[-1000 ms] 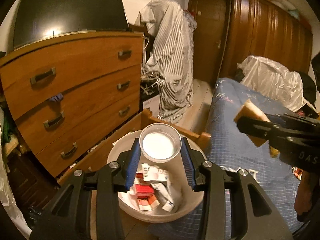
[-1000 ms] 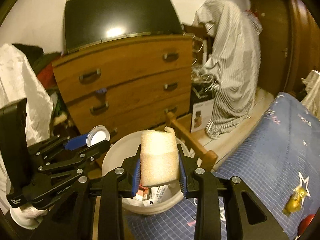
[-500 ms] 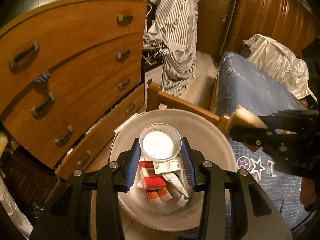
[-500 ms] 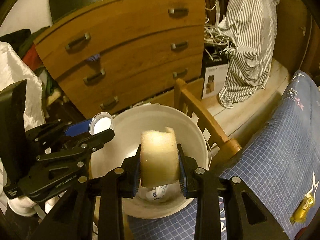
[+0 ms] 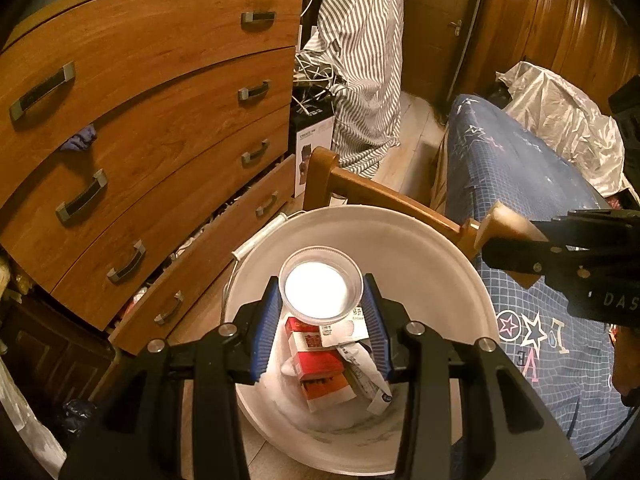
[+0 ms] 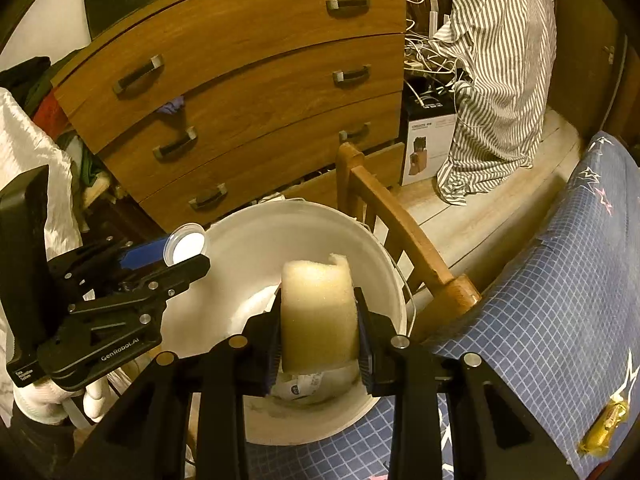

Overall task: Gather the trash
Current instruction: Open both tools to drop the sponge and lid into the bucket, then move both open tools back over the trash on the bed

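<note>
Through the left wrist camera I see my left gripper [image 5: 321,314] clamped on a clear plastic cup [image 5: 321,293] with a white bottom, its blue pads pressing the cup's sides, and I hold it over the open mouth of the white bucket [image 5: 432,264]. Inside the bucket lie red-and-white cartons [image 5: 320,364] and a crumpled white wrapper [image 5: 366,374]. Over the bucket's far right rim, my right gripper [image 5: 520,240] comes in holding a piece of yellowish foam [image 5: 506,220]. Behind the bucket stand a wooden chair back [image 5: 384,200] and a chest of drawers [image 5: 160,120]; a blue star-patterned cover [image 5: 520,184] lies to the bucket's right. Through the right wrist camera, my right gripper [image 6: 318,334] is closed on the foam block [image 6: 318,312], held upright above the white bucket [image 6: 280,240], near its front rim. The left gripper [image 6: 176,264] hangs over the bucket's left rim with the cup [image 6: 187,245] pinched in its tips. A yellow wrapper [image 6: 606,426] lies on the blue cover [image 6: 560,280], well right of the bucket.
</note>
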Motion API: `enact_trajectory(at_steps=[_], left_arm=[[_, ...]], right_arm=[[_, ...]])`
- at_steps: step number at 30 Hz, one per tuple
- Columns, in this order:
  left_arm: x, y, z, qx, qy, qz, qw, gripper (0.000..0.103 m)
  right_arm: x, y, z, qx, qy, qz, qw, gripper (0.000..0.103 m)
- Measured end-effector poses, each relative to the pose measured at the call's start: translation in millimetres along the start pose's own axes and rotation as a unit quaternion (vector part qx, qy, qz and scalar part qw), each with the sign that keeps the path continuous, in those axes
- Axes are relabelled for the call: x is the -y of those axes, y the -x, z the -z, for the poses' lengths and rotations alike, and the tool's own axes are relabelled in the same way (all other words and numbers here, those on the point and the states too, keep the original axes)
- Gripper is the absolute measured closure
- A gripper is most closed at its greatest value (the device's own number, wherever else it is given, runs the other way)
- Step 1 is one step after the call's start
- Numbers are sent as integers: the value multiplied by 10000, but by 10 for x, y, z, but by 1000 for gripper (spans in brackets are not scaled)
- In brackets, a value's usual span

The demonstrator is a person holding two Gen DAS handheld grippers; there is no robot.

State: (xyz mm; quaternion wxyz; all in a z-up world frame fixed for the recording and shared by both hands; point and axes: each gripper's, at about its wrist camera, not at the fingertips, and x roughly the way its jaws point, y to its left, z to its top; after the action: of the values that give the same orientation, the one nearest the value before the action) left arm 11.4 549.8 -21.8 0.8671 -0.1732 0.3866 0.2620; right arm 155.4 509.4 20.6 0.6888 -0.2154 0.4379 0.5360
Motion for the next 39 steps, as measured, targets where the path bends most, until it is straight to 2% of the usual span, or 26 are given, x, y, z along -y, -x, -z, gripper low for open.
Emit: enact_trajectory(at_steps=[2,3,4,10,15,20,24,29,30,32,34,37,39], left_arm=[[-12,-17,-8,-18,-1,-87,10000,57],[-22,-19,-5,-7,2,-96,10000,45],[-37,-14,2,34,19,-154,9999,40],[-82,-15,24,56,101,-163,9998,39],[49,35,51,91,29,-18,10000,39],[413,84,207,64,-240,305,9992,39],[891,19,469,-66,-596,752,9954,39],[1665,-188,811,-399,-1039,1318,9850,39],[1802,-227,864,-459,-1112,1411,9827,39],[2182,-284,1007,-584,-1311,1646,9759,39],[2474,-316,1110,-673,-1479,1816,9698,39],[2965,-313,1299,-767,-1787,2064,9589,39],[3199,-302,1399,-801,-1915,2186,9535,39]], right_arm=[[13,3,-7,43,-34,35,10000,57],[44,31,-10,132,-115,-3,9998,39],[72,60,-9,201,-177,-40,9996,36],[179,192,14,357,-306,-134,9988,36],[243,341,140,481,-390,-207,9979,36],[370,688,602,829,-505,-293,9948,36],[669,1070,1444,1209,-733,-131,9899,35],[1422,1499,2761,1356,-1559,423,9775,34],[1653,1654,3115,1396,-1840,605,9711,34],[1917,1851,3539,1460,-2092,949,9622,34],[2277,2158,4101,1553,-2505,1339,9461,34],[2651,2486,4671,1709,-2829,1846,9256,34],[2920,2582,4980,1766,-3061,1998,9139,34]])
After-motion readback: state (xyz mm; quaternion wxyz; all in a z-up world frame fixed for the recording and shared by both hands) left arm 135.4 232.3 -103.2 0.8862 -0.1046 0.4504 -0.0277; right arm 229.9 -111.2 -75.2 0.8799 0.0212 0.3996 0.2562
